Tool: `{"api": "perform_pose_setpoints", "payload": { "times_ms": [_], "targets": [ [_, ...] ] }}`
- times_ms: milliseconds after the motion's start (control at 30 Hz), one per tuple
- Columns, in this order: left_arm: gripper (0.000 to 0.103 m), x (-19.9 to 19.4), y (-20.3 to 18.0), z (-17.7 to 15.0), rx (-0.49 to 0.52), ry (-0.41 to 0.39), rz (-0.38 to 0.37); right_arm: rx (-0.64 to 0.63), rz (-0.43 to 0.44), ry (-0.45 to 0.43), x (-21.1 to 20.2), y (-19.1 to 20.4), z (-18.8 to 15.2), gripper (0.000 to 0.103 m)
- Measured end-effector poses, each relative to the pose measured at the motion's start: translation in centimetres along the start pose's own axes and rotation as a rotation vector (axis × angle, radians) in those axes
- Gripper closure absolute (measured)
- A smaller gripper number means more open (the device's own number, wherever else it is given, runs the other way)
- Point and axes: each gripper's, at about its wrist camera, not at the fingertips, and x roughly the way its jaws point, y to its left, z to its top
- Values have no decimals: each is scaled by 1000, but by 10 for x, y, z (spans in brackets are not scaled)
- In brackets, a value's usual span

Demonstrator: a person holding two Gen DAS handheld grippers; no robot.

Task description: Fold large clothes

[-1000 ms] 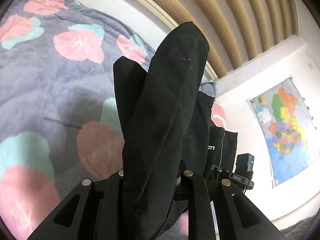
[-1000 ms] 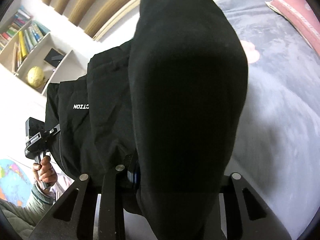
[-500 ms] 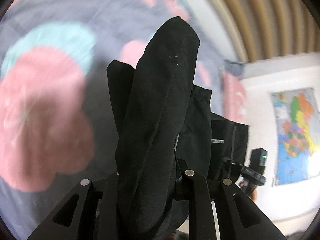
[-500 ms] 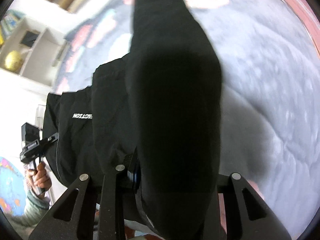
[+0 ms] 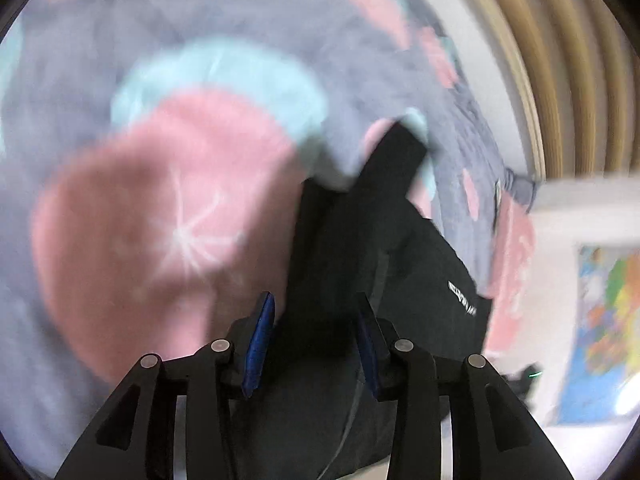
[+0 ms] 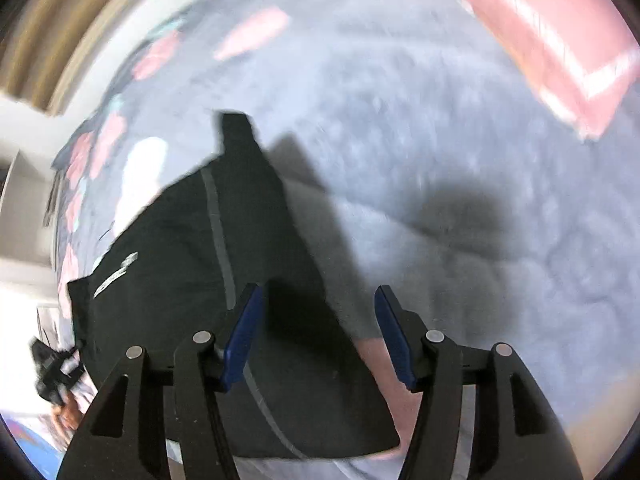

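Observation:
A black garment (image 5: 400, 280) with a small white logo lies on the grey flowered bedspread (image 5: 168, 184). In the left wrist view my left gripper (image 5: 316, 320) is open, its blue pads either side of the cloth without pinching it. In the right wrist view the same black garment (image 6: 192, 280) lies spread flat, with a grey seam line and a white logo. My right gripper (image 6: 320, 320) is open just above the garment's right edge, holding nothing. Both views are motion-blurred.
A pink pillow (image 6: 560, 52) lies at the far right of the bed. A wooden slatted headboard (image 5: 560, 60) and a wall map (image 5: 608, 332) are to the right in the left wrist view. The other handheld gripper (image 6: 52, 364) shows at lower left.
Both grippers have opened and let go of the black garment, which has dropped from hanging in the jaws to lying on the bed. Both cameras have swung down toward the bedspread.

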Motion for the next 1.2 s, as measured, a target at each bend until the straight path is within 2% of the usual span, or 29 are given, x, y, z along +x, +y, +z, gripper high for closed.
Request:
{"api": "perform_pose_setpoints", "payload": {
  "times_ms": [67, 100, 200, 233, 333, 367, 400, 500, 567, 633, 767, 933, 1033, 1133, 1200],
  "targets": [
    [62, -17, -37, -3, 136, -41, 75, -73, -14, -43, -20, 32, 1, 41],
    [62, -22, -54, -5, 191, -52, 90, -105, -9, -55, -28, 48, -4, 40],
    [56, -22, -116, -17, 373, -78, 82, -217, 8, -70, -30, 111, -12, 39],
    [49, -14, -131, -22, 403, -66, 71, -252, -8, -72, -26, 123, -16, 38],
    [48, 26, -157, -41, 469, 8, 67, -374, -77, -61, 4, 166, -38, 38],
    [48, 44, -164, -48, 497, 41, 99, -417, -105, -40, 22, 175, -48, 38],
    [48, 66, -166, -57, 528, 76, 163, -451, -137, -23, 36, 184, -56, 38],
    [48, 106, -155, -69, 532, 102, 274, -499, -201, 47, 80, 192, -73, 39],
    [48, 122, -143, -67, 506, 94, 277, -506, -229, 64, 100, 187, -82, 38],
    [48, 126, -137, -62, 483, 84, 270, -520, -245, 42, 110, 187, -86, 37],
    [48, 131, -137, -58, 504, 86, 289, -483, -244, 51, 111, 184, -86, 37],
    [48, 109, -140, -54, 488, 109, 240, -427, -182, 85, 91, 178, -78, 37],
    [48, 88, -148, -61, 513, 119, 176, -408, -132, 36, 64, 177, -75, 37],
    [48, 78, -157, -77, 576, 136, 163, -415, -156, 11, 58, 175, -74, 35],
    [48, 87, -156, -87, 591, 174, 178, -407, -181, 35, 70, 169, -74, 35]
  ]
}}
